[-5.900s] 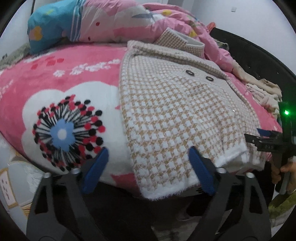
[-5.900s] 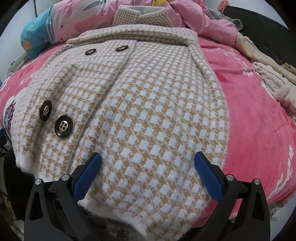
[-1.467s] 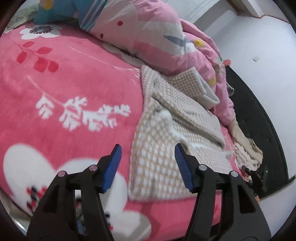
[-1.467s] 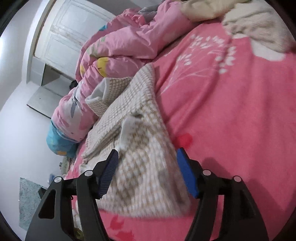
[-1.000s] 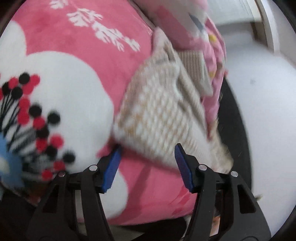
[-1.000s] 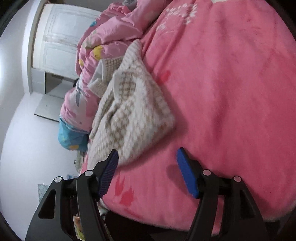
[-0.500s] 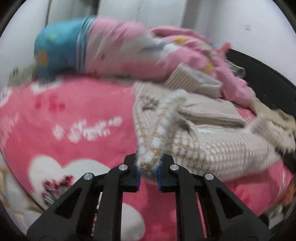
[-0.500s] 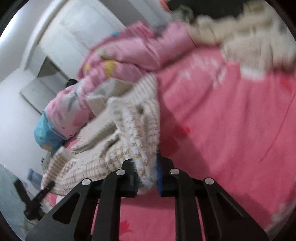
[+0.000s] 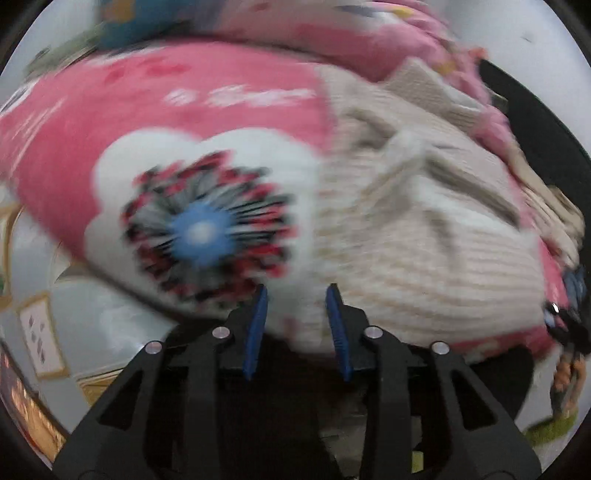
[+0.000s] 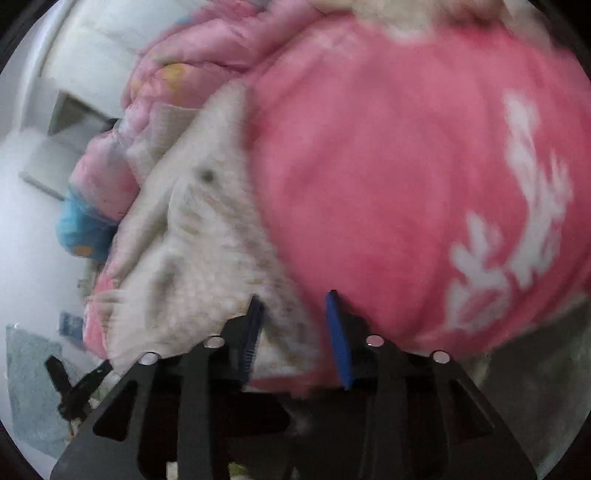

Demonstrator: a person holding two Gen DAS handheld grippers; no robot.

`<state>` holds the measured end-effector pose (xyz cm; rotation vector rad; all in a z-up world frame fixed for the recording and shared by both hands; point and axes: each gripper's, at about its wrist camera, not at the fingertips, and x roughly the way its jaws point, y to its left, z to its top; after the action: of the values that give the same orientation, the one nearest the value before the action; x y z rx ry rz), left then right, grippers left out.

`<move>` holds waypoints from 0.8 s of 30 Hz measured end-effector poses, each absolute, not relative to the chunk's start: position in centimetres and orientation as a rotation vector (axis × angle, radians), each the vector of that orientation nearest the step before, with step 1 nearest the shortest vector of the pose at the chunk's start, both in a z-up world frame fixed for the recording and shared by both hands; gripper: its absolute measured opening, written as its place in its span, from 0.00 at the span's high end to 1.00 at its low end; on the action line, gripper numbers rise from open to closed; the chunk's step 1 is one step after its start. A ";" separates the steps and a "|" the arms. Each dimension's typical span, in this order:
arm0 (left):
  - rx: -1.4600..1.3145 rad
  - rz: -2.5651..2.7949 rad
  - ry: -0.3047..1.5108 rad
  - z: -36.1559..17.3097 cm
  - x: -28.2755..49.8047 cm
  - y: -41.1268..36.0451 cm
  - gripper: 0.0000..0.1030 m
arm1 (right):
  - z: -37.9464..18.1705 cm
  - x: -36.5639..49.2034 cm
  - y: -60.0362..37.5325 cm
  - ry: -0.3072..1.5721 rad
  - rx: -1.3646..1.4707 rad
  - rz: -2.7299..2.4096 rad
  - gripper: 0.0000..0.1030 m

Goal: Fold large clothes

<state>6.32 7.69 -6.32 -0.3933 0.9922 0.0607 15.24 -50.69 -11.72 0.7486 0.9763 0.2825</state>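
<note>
No text, label, brand or number can be read anywhere; both views are blurred.

Coat [image 9: 424,236] on blanket [image 9: 221,110], quilt [image 9: 332,33] behind, w/ pillow [image 9: 136,22] further left.

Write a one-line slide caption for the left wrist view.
Blurred view: left claw open over folded checked coat on pink flowered blanket.

A pink blanket [image 9: 221,110] printed with a large white flower [image 9: 199,229] and white sprigs [image 10: 517,221] covers the bed before me. Behind it lies a bunched pink quilt [image 10: 207,48] and a blue pillow [image 10: 81,225], all blurred.
</note>
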 end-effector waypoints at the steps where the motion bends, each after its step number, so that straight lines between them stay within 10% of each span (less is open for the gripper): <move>1: -0.432 0.062 0.961 -5.8 5.8 8.7 0.69 | -11.0 14.7 -51.1 0.955 0.741 0.264 0.60; 10: -0.367 -0.242 0.699 0.6 4.7 3.1 0.58 | -1.8 11.7 -41.6 0.751 0.256 0.267 0.51; 18: -0.189 -0.362 0.959 -8.5 12.1 -7.2 0.55 | -10.7 17.0 -31.2 0.977 0.077 0.394 0.51; 24: -0.340 -0.385 0.866 -6.0 10.9 -3.4 0.57 | -6.7 15.1 -34.0 0.918 0.174 0.433 0.52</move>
<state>10.95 -3.43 -5.98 -0.3404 0.8660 -0.3851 15.11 -34.03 -6.65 0.1741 0.9175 0.4331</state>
